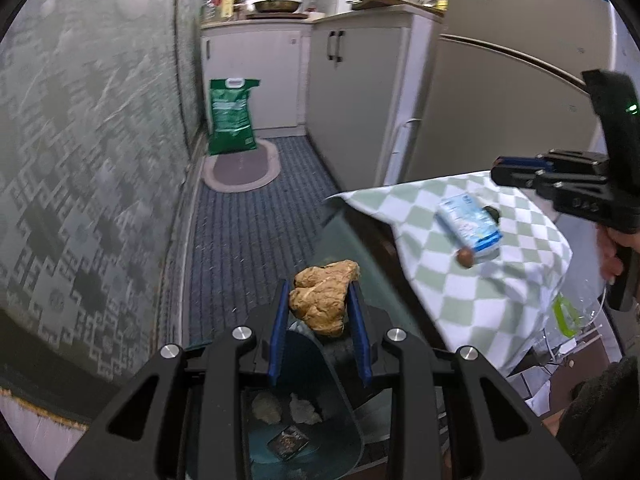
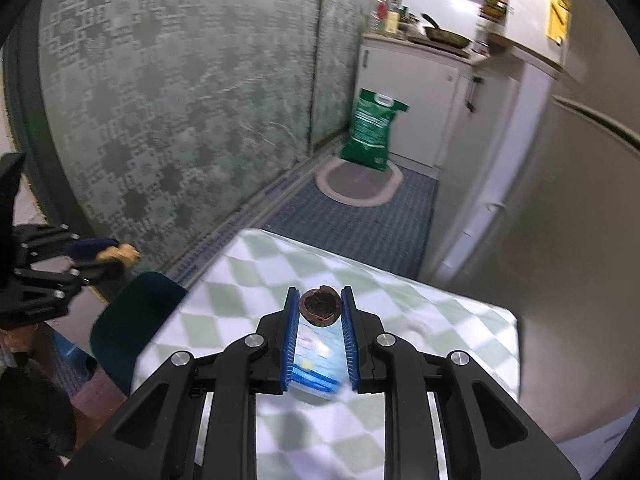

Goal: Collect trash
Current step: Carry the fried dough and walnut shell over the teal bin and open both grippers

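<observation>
Left gripper [image 1: 320, 300] pinching crumpled brown paper [image 1: 322, 298]; right gripper [image 2: 320, 306] clamping what looks like a walnut shell [image 2: 320, 306] over checkered tablecloth [image 2: 248, 280].

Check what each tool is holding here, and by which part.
Left tool grips a crumpled tan paper wad across its sides. Right tool pinches a brown walnut half-shell by its opposite rims at the fingertips.

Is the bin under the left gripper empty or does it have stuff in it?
Not empty: the bin holds two pale crumpled wads and a small dark packet.
</observation>
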Motion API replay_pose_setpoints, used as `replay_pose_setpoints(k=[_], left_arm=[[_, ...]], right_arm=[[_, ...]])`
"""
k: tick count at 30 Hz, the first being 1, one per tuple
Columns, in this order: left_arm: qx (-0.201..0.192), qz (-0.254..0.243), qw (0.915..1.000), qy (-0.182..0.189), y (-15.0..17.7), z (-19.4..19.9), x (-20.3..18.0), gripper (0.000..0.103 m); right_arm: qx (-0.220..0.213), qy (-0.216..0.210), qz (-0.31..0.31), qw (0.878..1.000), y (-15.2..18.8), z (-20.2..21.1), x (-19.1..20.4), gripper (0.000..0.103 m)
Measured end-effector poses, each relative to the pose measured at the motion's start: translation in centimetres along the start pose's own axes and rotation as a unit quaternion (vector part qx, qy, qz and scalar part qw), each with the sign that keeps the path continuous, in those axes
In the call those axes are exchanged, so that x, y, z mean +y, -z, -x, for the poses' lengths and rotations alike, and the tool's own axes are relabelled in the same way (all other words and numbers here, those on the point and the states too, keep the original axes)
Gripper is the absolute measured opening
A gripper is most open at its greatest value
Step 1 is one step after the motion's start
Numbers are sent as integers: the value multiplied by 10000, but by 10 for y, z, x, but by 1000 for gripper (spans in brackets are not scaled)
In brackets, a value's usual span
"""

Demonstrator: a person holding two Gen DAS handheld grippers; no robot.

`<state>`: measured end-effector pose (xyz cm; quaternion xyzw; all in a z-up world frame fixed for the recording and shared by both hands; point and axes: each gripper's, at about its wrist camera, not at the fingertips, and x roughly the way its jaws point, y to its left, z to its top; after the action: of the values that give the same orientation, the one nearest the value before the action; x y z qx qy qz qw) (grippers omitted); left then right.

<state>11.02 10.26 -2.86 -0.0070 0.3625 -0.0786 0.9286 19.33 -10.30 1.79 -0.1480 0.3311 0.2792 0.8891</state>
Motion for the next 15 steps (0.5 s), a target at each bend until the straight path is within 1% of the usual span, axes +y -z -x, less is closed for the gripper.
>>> replay_pose_setpoints(k=[6,10,15], left_arm=[[179,268,9994,-129,19,-2,27,31],[365,418,9982,-243,35,-8,42,31],[629,568,9961,-262,55,-18,57,31]], right_arm=[[-74,-281,127,9995,-15,-3,32,21],[-74,-461,201,9987,-25,-10,52,21],[-28,-653,280,9975,-32,-19,75,21]])
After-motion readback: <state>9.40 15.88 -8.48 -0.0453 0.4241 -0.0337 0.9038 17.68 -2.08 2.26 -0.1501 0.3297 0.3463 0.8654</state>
